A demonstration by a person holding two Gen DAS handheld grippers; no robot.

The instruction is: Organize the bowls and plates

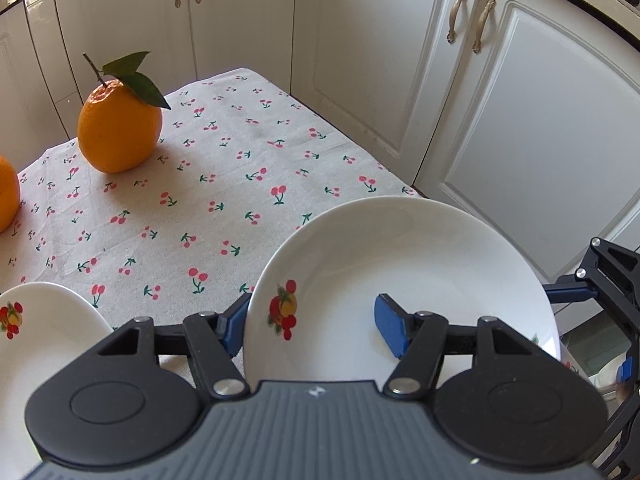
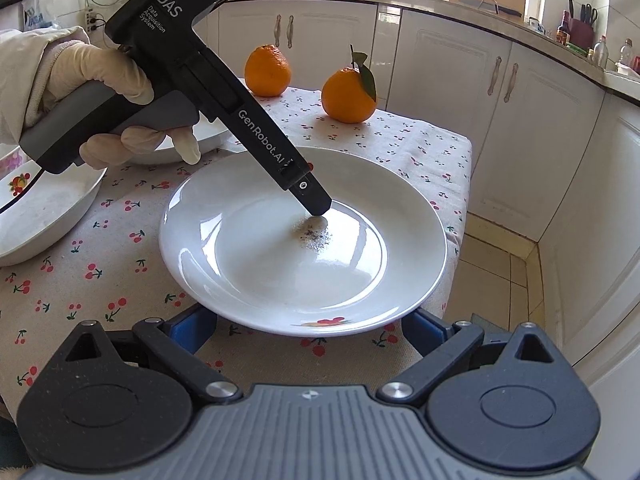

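A white plate (image 2: 280,264) with a small fruit print sits flat on the cherry-patterned cloth (image 1: 200,200), near the table's corner. The left claw (image 1: 311,328) straddles the plate's rim with its pads apart, one outside the edge and one over the well (neither presses). The right claw (image 2: 308,330) stands wide apart, its pads tucked below the near rim. Two oranges (image 2: 348,94) stand behind, and a bowl (image 2: 44,216) lies to the left.

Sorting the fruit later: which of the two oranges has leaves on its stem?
The right orange, nearer the cabinets; the left orange is bare.
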